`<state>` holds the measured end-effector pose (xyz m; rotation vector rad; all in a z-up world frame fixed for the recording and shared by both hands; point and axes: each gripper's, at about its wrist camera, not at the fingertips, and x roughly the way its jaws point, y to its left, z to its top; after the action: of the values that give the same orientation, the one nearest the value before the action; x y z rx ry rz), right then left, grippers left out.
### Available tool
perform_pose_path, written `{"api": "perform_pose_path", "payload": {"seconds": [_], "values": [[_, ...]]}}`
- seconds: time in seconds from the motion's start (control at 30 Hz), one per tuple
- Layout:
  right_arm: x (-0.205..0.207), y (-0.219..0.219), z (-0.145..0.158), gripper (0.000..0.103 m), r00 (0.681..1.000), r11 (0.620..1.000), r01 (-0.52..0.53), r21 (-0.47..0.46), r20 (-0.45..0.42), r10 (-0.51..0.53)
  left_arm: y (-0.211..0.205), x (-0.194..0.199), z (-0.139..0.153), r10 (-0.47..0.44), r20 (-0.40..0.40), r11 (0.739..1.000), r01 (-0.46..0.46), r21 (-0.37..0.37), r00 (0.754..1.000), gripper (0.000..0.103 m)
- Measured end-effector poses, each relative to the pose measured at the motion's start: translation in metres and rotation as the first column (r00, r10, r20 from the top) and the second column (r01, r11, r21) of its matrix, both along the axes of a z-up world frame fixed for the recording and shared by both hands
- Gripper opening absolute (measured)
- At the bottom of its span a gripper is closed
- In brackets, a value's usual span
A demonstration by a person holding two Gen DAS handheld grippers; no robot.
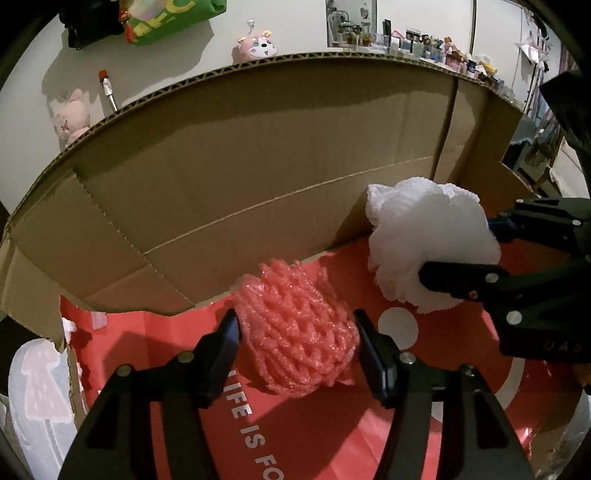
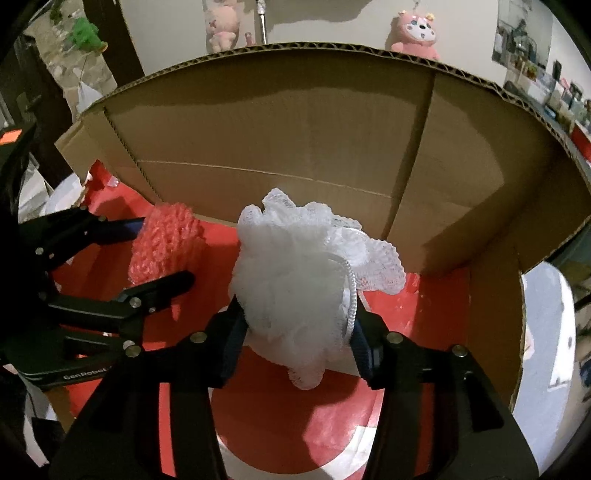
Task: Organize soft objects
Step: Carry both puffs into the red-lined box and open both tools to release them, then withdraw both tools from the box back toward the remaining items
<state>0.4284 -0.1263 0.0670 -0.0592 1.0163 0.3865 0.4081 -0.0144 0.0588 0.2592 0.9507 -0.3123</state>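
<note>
My left gripper (image 1: pixel 295 332) is shut on a pink foam net (image 1: pixel 295 328) and holds it just above the red floor of a cardboard box (image 1: pixel 258 155). My right gripper (image 2: pixel 299 325) is shut on a white mesh bath pouf (image 2: pixel 295 273) with a white cord loop, also above the box floor. In the left wrist view the pouf (image 1: pixel 424 240) and right gripper (image 1: pixel 476 251) are to the right of the pink net. In the right wrist view the pink net (image 2: pixel 166 240) and left gripper (image 2: pixel 162 251) are to the left.
The box has tall brown walls (image 2: pixel 295 129) at the back and right, and a red printed liner (image 1: pixel 314 424) on its floor. Pink plush toys (image 2: pixel 415 31) hang on the wall behind. A white bag (image 1: pixel 37 398) lies left of the box.
</note>
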Motion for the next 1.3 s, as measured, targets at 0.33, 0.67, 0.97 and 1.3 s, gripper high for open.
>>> {"api": "perform_pose_path", "payload": {"seconds": [0.33,0.67,0.97,1.3], "values": [[0.004,0.003,0.001,0.061,1.0,1.0,0.01,0.0,-0.001,-0.01,0.006,0.008,0.006,0.019,0.002,1.0,-0.019,-0.01,1.0,0.068],[-0.004,0.0,0.01,0.076,1.0,1.0,0.028,-0.013,0.014,-0.028,0.022,-0.011,0.024,0.061,0.043,0.995,-0.057,-0.082,0.997,0.086],[-0.044,-0.014,0.043,0.081,0.996,0.999,0.04,-0.009,0.08,-0.039,0.033,-0.056,0.061,0.094,0.12,0.985,-0.075,-0.154,0.988,0.097],[-0.141,-0.025,0.113,0.09,0.967,0.998,0.041,0.045,0.249,-0.051,0.043,-0.158,0.122,0.106,0.27,0.965,-0.034,-0.26,0.957,0.103]]}}
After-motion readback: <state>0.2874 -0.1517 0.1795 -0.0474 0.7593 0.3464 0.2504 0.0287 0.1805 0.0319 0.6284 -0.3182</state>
